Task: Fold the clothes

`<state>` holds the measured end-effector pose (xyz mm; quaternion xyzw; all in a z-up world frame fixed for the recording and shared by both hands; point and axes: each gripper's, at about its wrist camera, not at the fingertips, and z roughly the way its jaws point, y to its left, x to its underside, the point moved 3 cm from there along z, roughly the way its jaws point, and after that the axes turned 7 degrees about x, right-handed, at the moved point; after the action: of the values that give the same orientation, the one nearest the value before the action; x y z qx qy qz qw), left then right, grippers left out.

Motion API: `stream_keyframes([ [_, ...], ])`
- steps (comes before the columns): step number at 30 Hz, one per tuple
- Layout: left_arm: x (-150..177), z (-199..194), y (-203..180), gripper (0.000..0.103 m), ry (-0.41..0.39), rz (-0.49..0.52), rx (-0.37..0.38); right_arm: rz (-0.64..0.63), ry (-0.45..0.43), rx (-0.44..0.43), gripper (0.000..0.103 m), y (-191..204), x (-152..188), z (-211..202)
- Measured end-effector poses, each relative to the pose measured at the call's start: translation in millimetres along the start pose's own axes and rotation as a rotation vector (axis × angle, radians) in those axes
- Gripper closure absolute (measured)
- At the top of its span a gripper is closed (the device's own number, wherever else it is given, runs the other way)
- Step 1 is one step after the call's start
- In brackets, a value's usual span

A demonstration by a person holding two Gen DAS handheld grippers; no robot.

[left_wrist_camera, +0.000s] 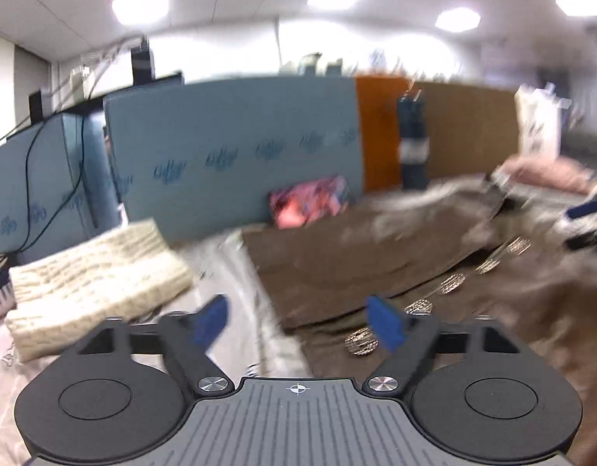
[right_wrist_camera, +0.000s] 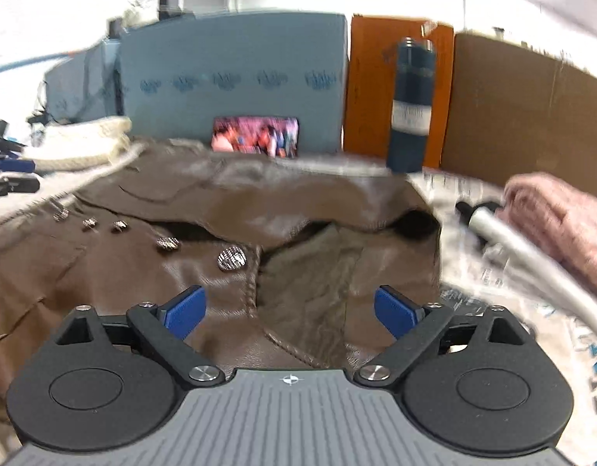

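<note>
Right wrist view shows our right claw point(right_wrist_camera: 288, 312) spread empty over the brown jacket point(right_wrist_camera: 143, 272), like the left claw point(left_wrist_camera: 298, 320); we should pinch the collar edge at 12 o'clock.

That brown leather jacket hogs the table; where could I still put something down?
Two bare patches of printed table cover: a strip between the brown leather jacket and the cream knitted sweater, and one right of the jacket, by the silver tube. Along the back it is crowded.

jacket point(right_wrist_camera: 143, 264): brown | sweater point(left_wrist_camera: 88, 272): cream | knit point(right_wrist_camera: 562, 217): pink
</note>
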<state>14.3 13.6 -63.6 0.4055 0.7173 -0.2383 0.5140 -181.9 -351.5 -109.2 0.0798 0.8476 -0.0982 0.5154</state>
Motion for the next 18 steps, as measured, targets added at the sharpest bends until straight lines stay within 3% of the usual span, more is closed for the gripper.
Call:
stream_keyframes([
  [4, 2.7, -35.0, -26.9, 0.010, -0.046, 0.104, 0.116, -0.078, -0.062, -0.016, 0.002, 2.9, 6.0, -31.8],
  [11, 14.6, -68.5, -79.9, 0.010, 0.056, 0.312, 0.442, -0.243, -0.006, -0.053, 0.001, 16.2, 23.9, -82.6],
  [14, 22.9, -64.9, -97.6, 0.010, 0.133, 0.412, 0.486, -0.334, 0.036, -0.055, 0.001, 28.1, 31.6, -90.3],
  [18, 36.5, -61.3, -116.9, 0.010, 0.204, 0.528, 0.480, -0.455, 0.097, -0.019, 0.001, 40.9, 41.6, -85.5],
])
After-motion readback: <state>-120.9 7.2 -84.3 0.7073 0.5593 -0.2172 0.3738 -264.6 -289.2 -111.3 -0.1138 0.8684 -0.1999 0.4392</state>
